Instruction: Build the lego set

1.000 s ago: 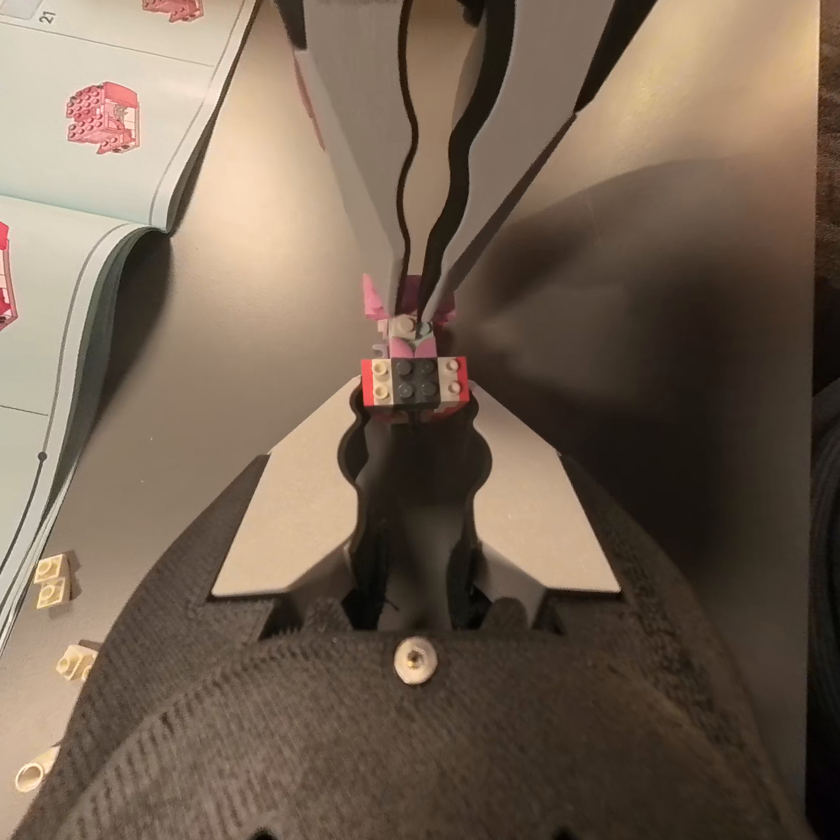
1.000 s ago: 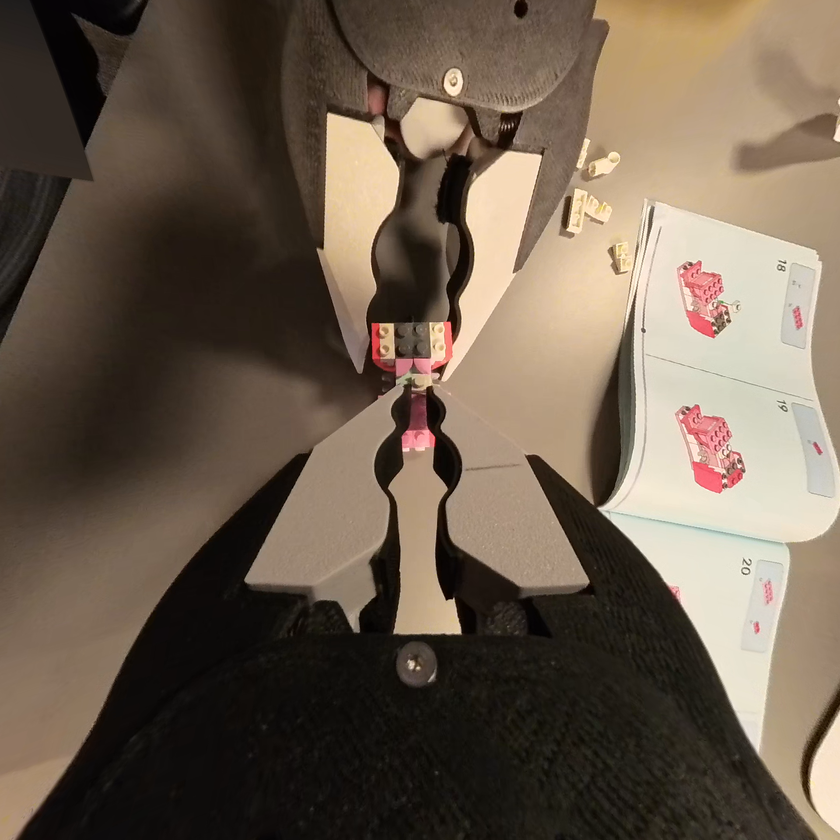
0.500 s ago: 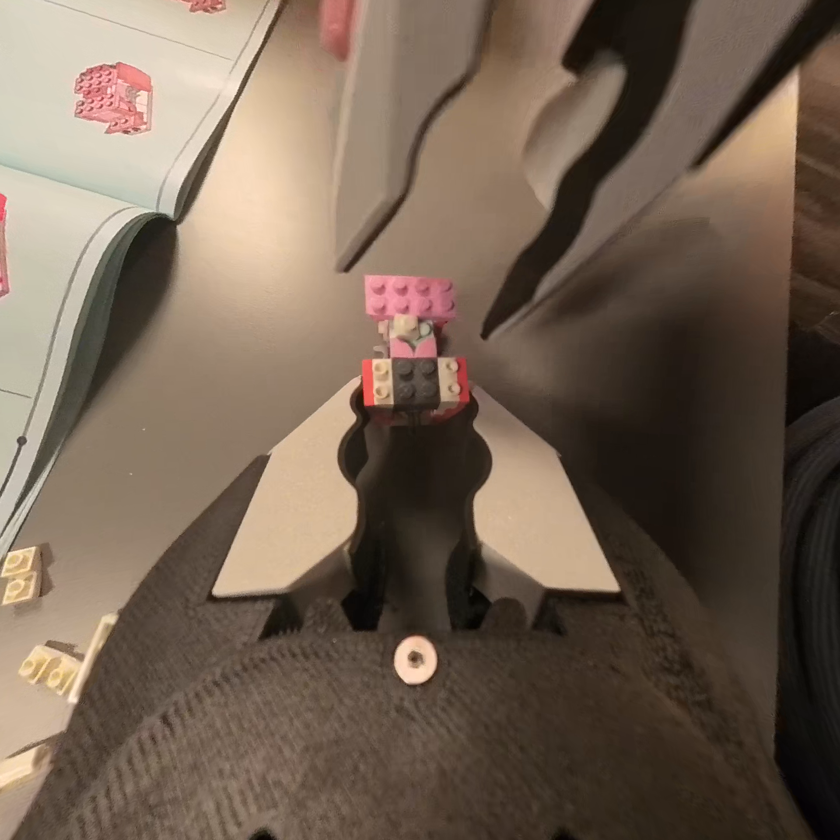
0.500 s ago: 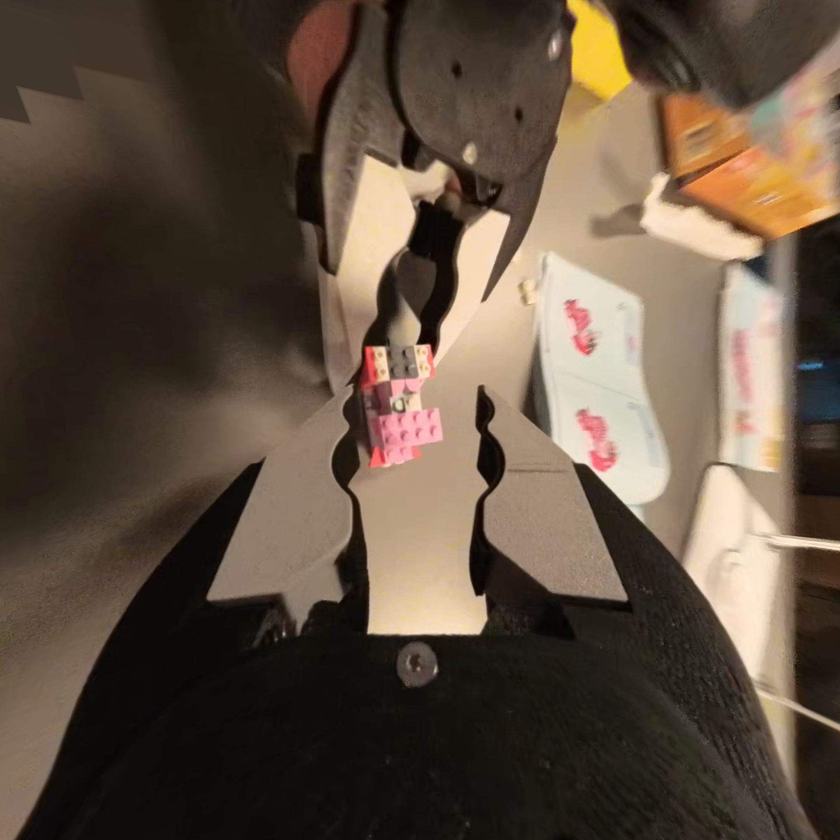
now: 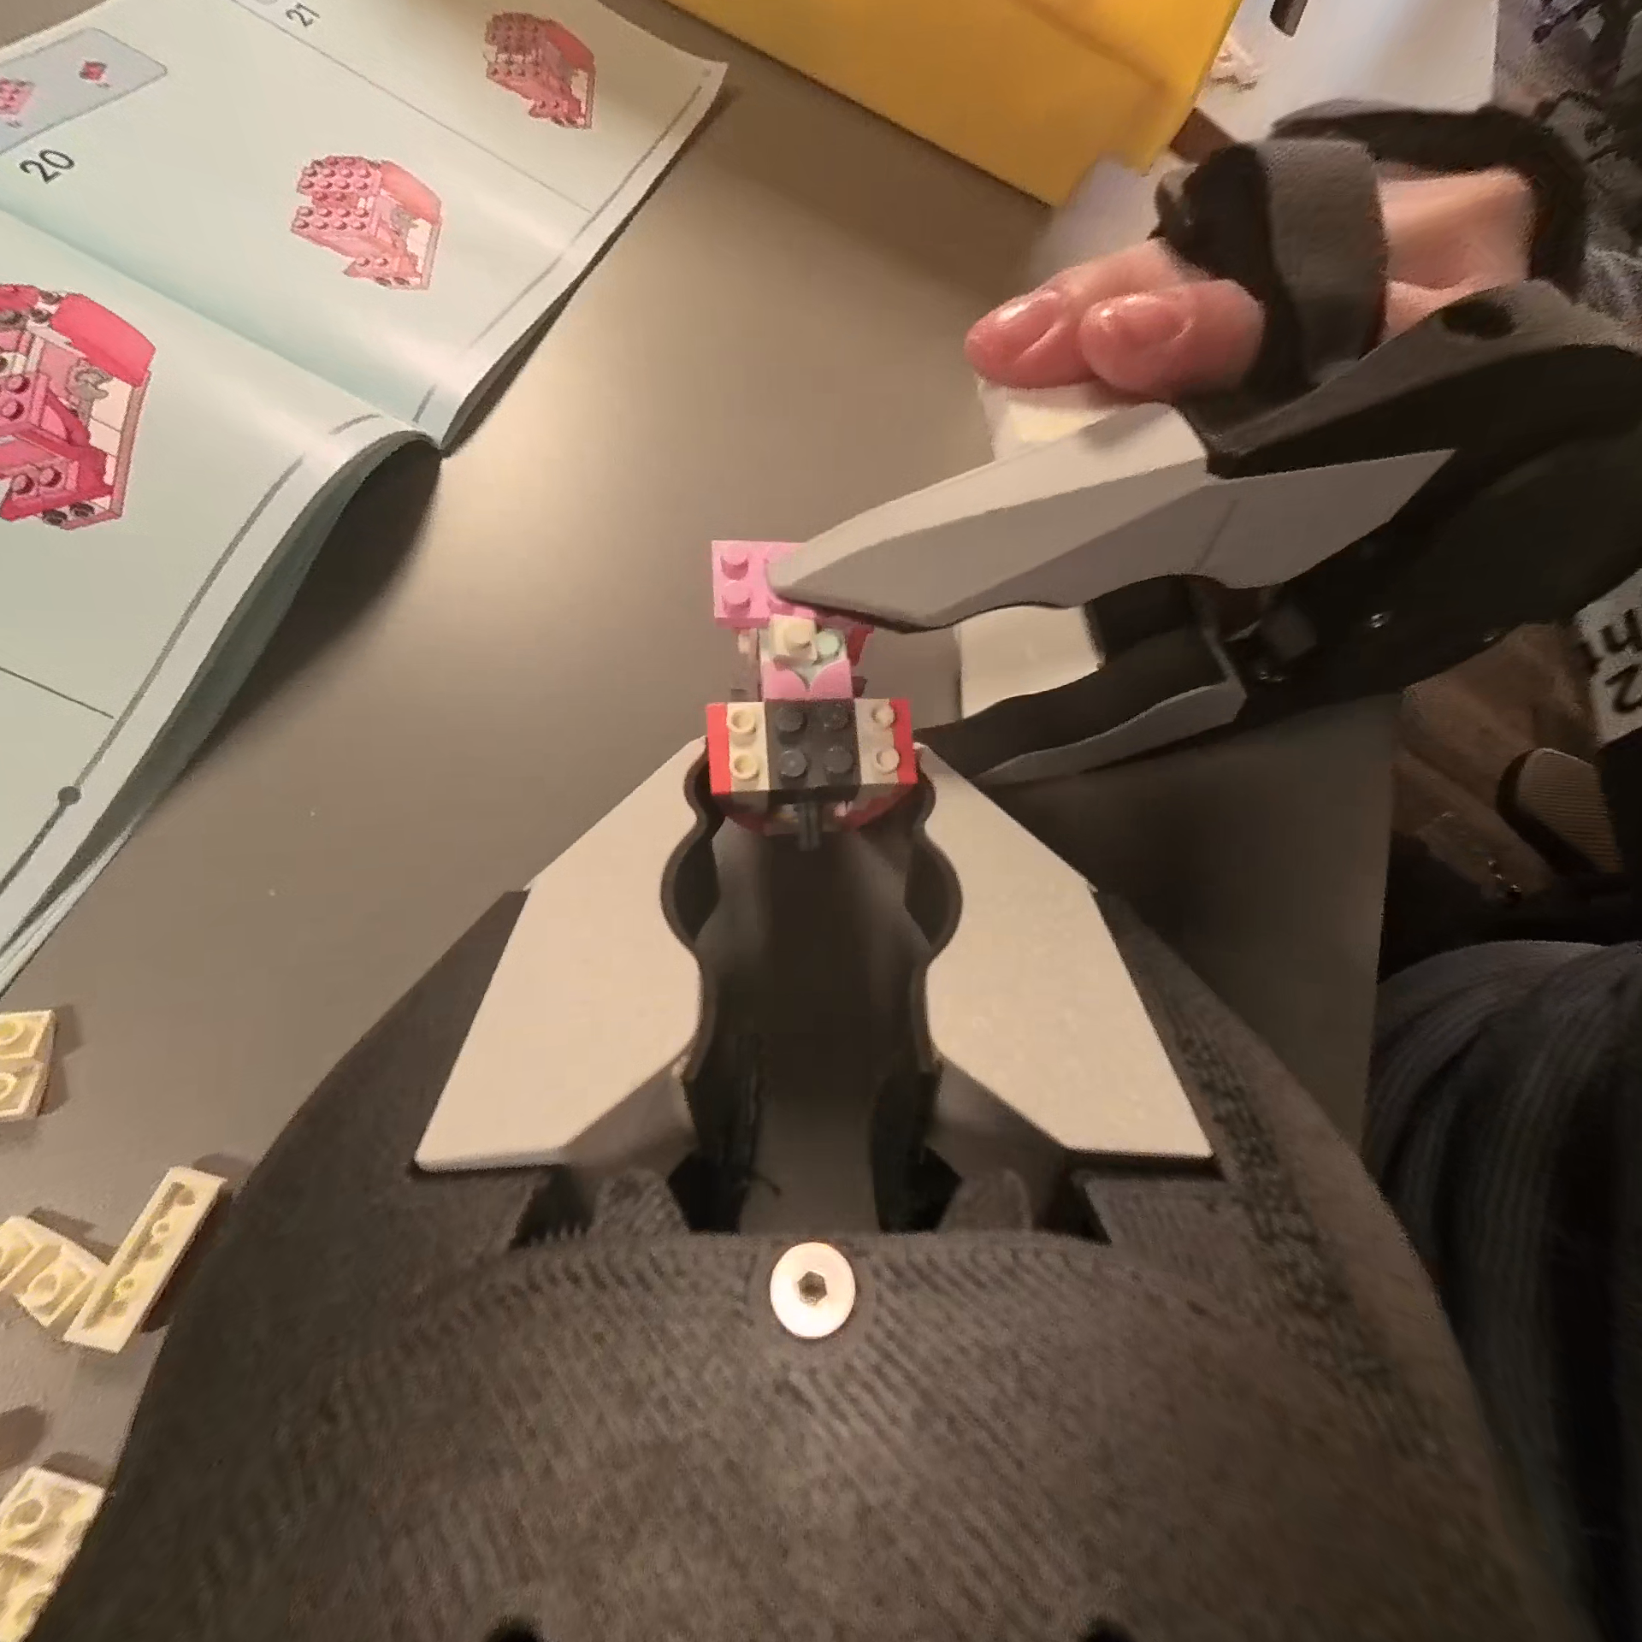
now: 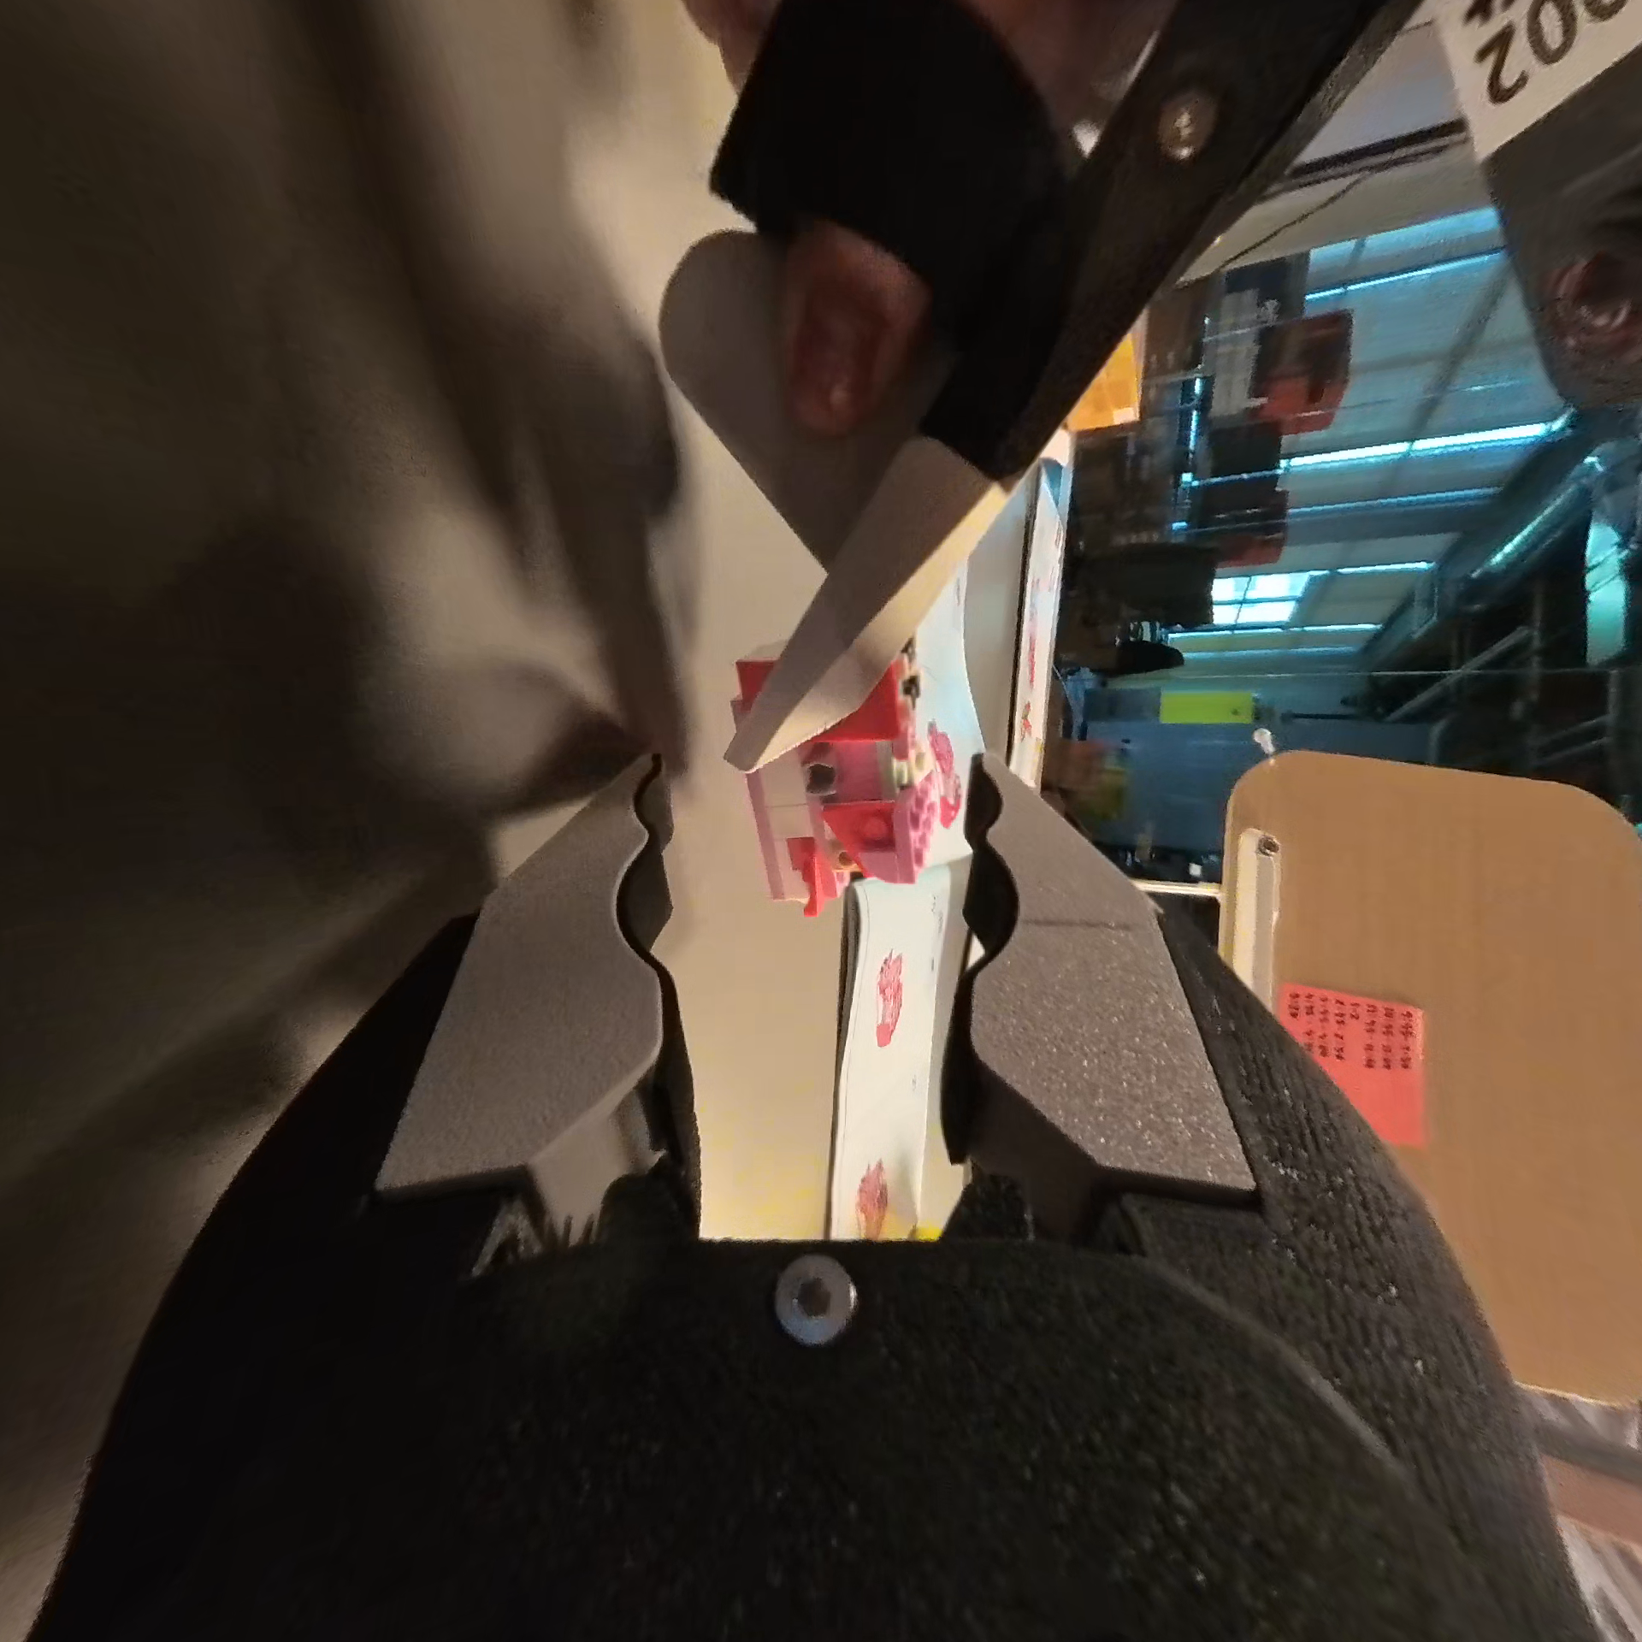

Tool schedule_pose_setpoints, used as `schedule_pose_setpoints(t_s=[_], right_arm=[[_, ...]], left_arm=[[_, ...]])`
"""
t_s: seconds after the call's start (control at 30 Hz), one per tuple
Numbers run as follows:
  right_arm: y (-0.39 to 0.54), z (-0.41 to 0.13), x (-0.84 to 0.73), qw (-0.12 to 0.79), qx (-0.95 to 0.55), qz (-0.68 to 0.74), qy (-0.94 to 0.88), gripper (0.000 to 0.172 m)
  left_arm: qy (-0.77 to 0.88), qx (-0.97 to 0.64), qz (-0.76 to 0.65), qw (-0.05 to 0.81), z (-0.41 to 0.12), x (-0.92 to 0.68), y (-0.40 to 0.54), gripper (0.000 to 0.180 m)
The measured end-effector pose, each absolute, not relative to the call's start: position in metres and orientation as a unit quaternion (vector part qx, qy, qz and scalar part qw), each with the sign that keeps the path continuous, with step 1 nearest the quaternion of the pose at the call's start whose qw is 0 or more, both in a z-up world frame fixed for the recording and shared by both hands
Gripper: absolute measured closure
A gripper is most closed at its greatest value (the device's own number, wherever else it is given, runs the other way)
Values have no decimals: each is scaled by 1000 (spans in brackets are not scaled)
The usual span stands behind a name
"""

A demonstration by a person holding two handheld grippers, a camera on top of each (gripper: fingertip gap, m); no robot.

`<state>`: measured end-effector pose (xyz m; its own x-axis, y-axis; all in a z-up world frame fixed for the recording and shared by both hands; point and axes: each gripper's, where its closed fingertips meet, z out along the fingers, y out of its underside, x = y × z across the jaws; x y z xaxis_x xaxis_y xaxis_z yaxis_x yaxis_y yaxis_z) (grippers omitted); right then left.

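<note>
Our left gripper clamps the small pink-and-red toy-brick model; our right gripper stands wide open around it, empty. We'd square up before squeezing.

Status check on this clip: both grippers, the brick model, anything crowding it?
Left gripper clamped on the pink-and-red brick model. Right gripper open, straddling the model, no pad contact. Instruction booklet and loose cream bricks off left.

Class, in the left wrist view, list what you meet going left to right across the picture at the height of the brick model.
Open instruction booklet → brick model → right hand-held gripper → person's hand.
</note>
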<state>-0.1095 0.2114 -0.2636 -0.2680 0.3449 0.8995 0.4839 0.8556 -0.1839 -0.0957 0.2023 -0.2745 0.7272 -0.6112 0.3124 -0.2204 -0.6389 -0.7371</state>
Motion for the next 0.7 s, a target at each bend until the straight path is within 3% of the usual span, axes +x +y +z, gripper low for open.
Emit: schedule_pose_setpoints(t_s=[0.37, 0.7], right_arm=[[220, -264, -111, 543, -246, -95, -797, 125], [220, -274, -106, 528, -246, -94, -808, 128]], left_arm=[[240, -858, -296, 345, -267, -89, 201, 142], [246, -863, -291, 333, -276, -84, 198, 142]])
